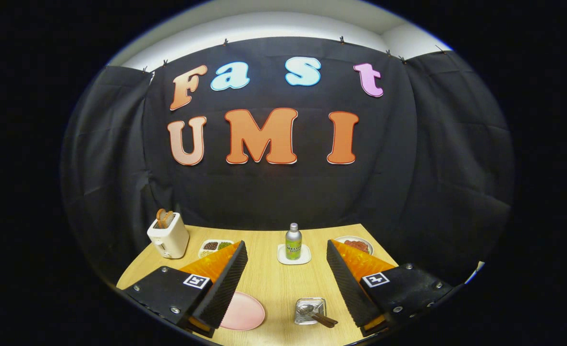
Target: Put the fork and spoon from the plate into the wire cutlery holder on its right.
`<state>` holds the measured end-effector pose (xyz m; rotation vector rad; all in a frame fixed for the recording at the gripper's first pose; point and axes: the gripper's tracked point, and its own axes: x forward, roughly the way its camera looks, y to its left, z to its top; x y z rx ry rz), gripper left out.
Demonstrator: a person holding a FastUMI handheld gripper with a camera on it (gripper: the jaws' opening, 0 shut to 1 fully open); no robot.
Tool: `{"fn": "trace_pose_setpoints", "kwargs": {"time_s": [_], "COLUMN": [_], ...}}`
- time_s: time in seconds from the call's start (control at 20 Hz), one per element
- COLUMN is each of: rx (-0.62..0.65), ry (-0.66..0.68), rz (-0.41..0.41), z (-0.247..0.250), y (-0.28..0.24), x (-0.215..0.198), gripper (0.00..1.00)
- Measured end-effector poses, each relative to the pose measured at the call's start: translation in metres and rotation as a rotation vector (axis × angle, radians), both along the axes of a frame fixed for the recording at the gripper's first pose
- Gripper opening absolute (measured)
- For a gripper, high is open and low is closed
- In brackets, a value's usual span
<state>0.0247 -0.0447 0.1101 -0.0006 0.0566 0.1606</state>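
A pink plate lies on the wooden table, partly hidden behind my left finger; the part I see is bare. To its right stands the wire cutlery holder, seen from above. Inside it is a metal utensil head, and a brown handle sticks out over its right rim. I cannot tell fork from spoon. My gripper hovers high above the table, open wide, with nothing between its fingers. Plate and holder lie below the gap between the fingers.
A green bottle stands on a white coaster beyond the fingers. At the back left are a white toaster with toast in it and a compartment dish. A plate of red food sits at the back right.
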Motion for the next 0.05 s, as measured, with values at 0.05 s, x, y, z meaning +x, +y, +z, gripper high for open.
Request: {"fn": "trace_pose_setpoints", "kwargs": {"time_s": [0.05], "rx": [0.006], "ry": [0.000], "rz": [-0.001], "z": [-0.0005], "y": [-0.0025], "x": [0.0005], "gripper": [0.99]}}
